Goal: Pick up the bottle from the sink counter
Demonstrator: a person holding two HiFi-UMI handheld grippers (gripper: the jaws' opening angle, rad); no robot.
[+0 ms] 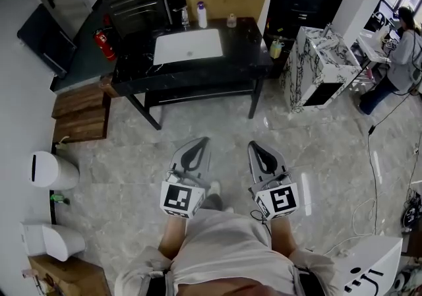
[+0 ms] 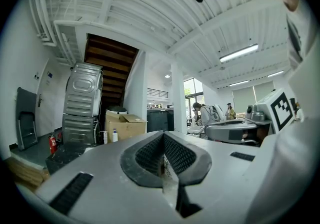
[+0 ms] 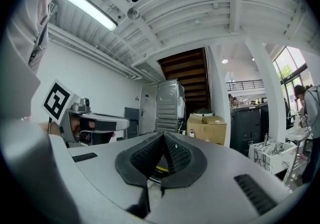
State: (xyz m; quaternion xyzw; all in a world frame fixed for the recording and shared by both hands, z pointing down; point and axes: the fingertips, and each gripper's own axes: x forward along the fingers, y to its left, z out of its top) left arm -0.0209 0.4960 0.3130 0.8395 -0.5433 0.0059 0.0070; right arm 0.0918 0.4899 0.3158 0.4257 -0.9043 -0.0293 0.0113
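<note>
Bottle (image 1: 202,15) stands at the rear of the sink counter (image 1: 242,47), well apart from both grippers. Left gripper (image 1: 196,146) and right gripper (image 1: 260,149) are closed and empty. Judged stage: approach. The next move requires advancing and opening one gripper.

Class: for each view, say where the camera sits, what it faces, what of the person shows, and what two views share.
Head view: on the head, looking steeply down at floor and sink counter; left gripper, right gripper and torso show.
Left gripper view: on that gripper, level along its shut jaws; right gripper beside.
Right gripper view: likewise; left gripper beside.
Shared: cardboard box, bottle.
</note>
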